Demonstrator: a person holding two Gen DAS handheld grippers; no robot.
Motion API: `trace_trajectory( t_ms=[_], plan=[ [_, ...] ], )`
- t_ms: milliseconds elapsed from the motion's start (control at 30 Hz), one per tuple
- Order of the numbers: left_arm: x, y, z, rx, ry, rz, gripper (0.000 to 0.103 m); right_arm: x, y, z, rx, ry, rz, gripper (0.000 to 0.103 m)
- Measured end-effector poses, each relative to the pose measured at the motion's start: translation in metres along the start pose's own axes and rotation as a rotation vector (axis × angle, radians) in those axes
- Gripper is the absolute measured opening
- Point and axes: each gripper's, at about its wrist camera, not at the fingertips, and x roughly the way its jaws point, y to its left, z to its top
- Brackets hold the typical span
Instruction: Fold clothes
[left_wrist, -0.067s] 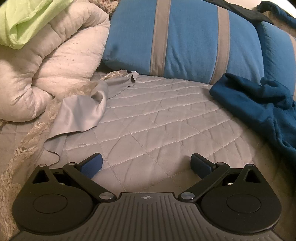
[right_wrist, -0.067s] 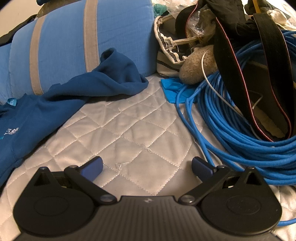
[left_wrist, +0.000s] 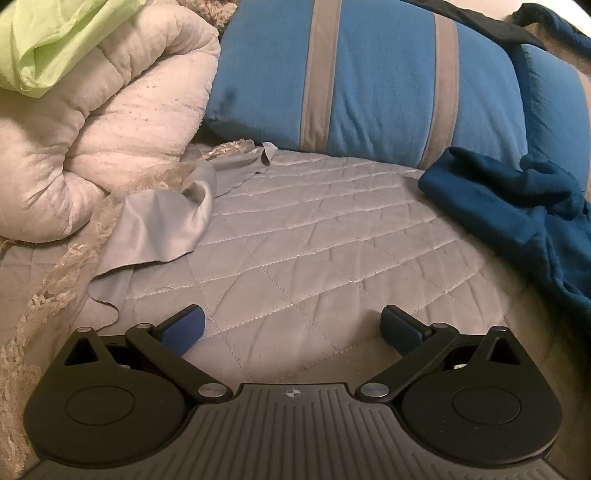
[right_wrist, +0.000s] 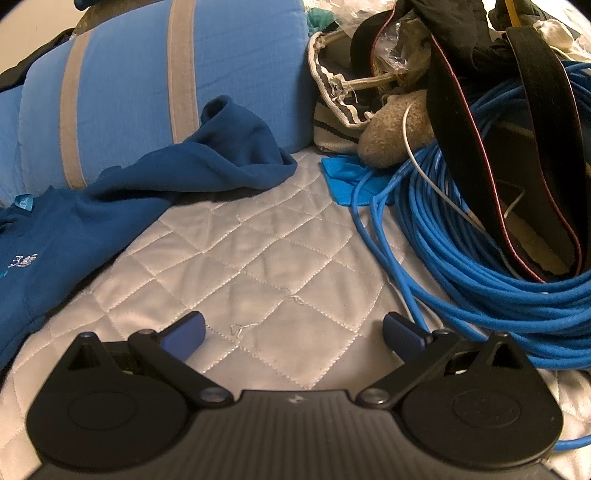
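A dark blue sweatshirt (right_wrist: 110, 206) lies crumpled on the quilted bed, at the left in the right wrist view; a sleeve reaches up against the pillow. It also shows at the right edge of the left wrist view (left_wrist: 517, 206). My left gripper (left_wrist: 291, 328) is open and empty over bare quilt, left of the sweatshirt. My right gripper (right_wrist: 293, 332) is open and empty over bare quilt, right of the sweatshirt's body. A grey cloth (left_wrist: 162, 225) lies rumpled to the left of my left gripper.
A blue pillow with grey stripes (left_wrist: 376, 77) stands at the back. A rolled white comforter (left_wrist: 96, 133) with a green cloth (left_wrist: 48, 40) on it fills the left. A coil of blue cable (right_wrist: 480, 258), black straps (right_wrist: 480, 129) and a striped bag (right_wrist: 332, 96) crowd the right.
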Motion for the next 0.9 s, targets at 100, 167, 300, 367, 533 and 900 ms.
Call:
trace_trajectory(
  t_ms=[100, 167, 300, 367, 533, 900],
  plan=[
    [-0.001, -0.002, 0.001, 0.001, 0.002, 0.004, 0.103, 0.0, -0.001, 0.0, 0.002, -0.002, 0.002, 0.102],
    [-0.002, -0.003, 0.002, 0.001, 0.004, 0.006, 0.103, -0.001, -0.001, 0.001, 0.003, -0.003, 0.003, 0.102],
    [0.0, 0.002, -0.001, 0.0, 0.004, -0.001, 0.103, -0.001, -0.002, 0.0, 0.005, -0.005, 0.005, 0.102],
    [0.0, 0.001, -0.001, 0.01, 0.005, 0.006, 0.103, -0.001, -0.001, -0.001, 0.002, -0.008, 0.008, 0.102],
    [-0.009, -0.008, 0.001, 0.028, 0.038, 0.063, 0.103, -0.016, -0.005, -0.006, 0.018, 0.011, 0.037, 0.102],
    [-0.043, -0.012, 0.001, -0.014, 0.164, -0.009, 0.103, -0.054, 0.003, -0.016, 0.02, 0.14, 0.023, 0.102]
  ],
)
